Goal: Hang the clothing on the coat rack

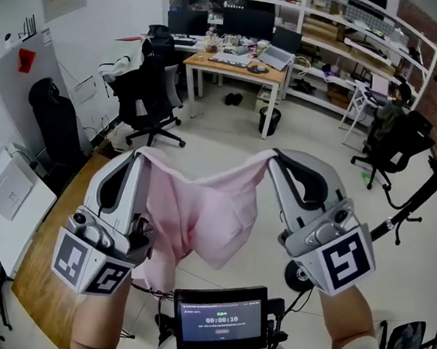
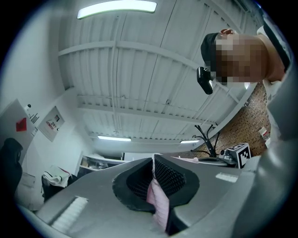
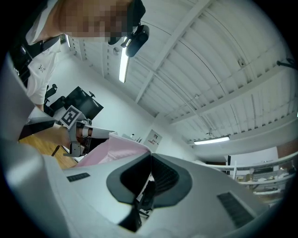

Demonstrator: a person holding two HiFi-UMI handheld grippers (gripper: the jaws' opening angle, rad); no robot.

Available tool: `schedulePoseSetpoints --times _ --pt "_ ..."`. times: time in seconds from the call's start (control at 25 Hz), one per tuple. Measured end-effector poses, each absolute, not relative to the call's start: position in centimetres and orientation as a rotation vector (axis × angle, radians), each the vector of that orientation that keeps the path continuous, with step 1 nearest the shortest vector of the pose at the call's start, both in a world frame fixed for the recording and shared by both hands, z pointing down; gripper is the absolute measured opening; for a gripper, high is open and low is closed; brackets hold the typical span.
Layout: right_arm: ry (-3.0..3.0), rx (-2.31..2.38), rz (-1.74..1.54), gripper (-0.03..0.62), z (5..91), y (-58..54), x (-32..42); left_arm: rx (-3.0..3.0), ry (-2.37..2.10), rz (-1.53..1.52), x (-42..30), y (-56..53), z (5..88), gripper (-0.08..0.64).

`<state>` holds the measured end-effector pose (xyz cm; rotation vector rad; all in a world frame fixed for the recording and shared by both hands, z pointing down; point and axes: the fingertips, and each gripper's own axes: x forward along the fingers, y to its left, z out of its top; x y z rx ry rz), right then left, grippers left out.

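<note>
A pink garment (image 1: 200, 214) hangs spread between my two raised grippers in the head view. My left gripper (image 1: 140, 153) is shut on its left upper edge, and the left gripper view shows a fold of pink cloth (image 2: 157, 202) pinched between the ribbed pads. On the other side, my right gripper (image 1: 273, 155) is shut on the right upper edge. In the right gripper view the pink cloth (image 3: 111, 151) runs off to the left from the closed tips. A black coat rack pole (image 1: 418, 195) slants at the right, and its hooked top (image 2: 208, 136) shows in the left gripper view.
A wooden table (image 1: 52, 225) lies below my left gripper. Black office chairs (image 1: 145, 96) and a desk (image 1: 234, 67) stand ahead, with white shelving (image 1: 365, 31) at the back right. A small timer screen (image 1: 222, 321) sits at my chest.
</note>
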<state>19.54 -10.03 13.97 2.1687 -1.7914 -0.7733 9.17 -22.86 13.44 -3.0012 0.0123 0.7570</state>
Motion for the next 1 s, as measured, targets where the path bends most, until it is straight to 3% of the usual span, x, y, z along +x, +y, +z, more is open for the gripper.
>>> schedulePoseSetpoints --times 1.0 --pt "-1.206 2.438 -0.773 0.008 10.9 -0.7 25.4 -3.014 -0.835 0.777 21.0 -14.5 12.3 0.009"
